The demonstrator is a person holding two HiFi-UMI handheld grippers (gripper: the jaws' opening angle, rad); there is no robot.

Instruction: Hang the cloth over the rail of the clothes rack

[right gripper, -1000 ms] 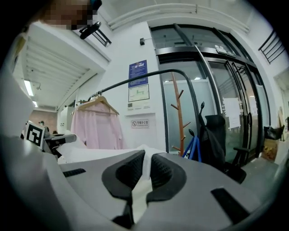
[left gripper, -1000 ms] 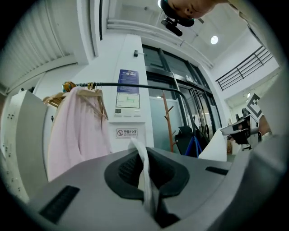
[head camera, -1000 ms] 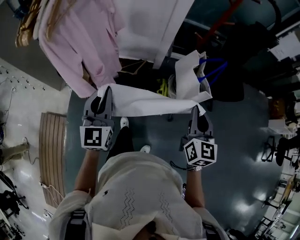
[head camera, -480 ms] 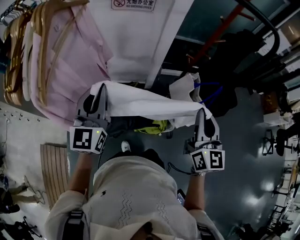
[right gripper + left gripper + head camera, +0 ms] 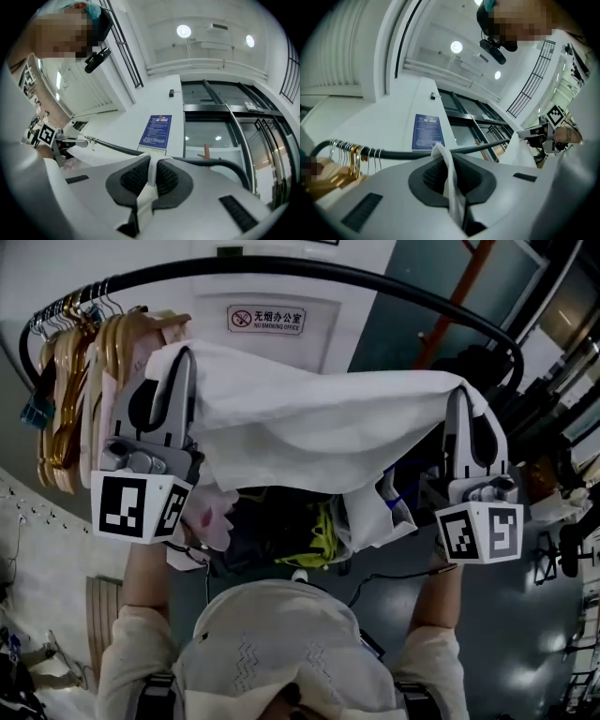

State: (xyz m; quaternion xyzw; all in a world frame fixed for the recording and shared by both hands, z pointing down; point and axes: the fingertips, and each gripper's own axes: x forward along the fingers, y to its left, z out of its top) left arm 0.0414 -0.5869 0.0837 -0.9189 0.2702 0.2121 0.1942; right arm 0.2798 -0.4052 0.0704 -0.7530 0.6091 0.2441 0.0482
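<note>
The left gripper (image 5: 451, 182) is clamped on a fold of white cloth (image 5: 443, 155), with the black rail (image 5: 399, 153) beyond it.

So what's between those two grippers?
A white cloth spans the gap, one end pinched in the left gripper, the other in the right gripper. The head view shows it, below the rail.

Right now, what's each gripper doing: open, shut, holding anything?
Left gripper: shut on one end of the white cloth.
Right gripper: shut on the cloth's other end.
</note>
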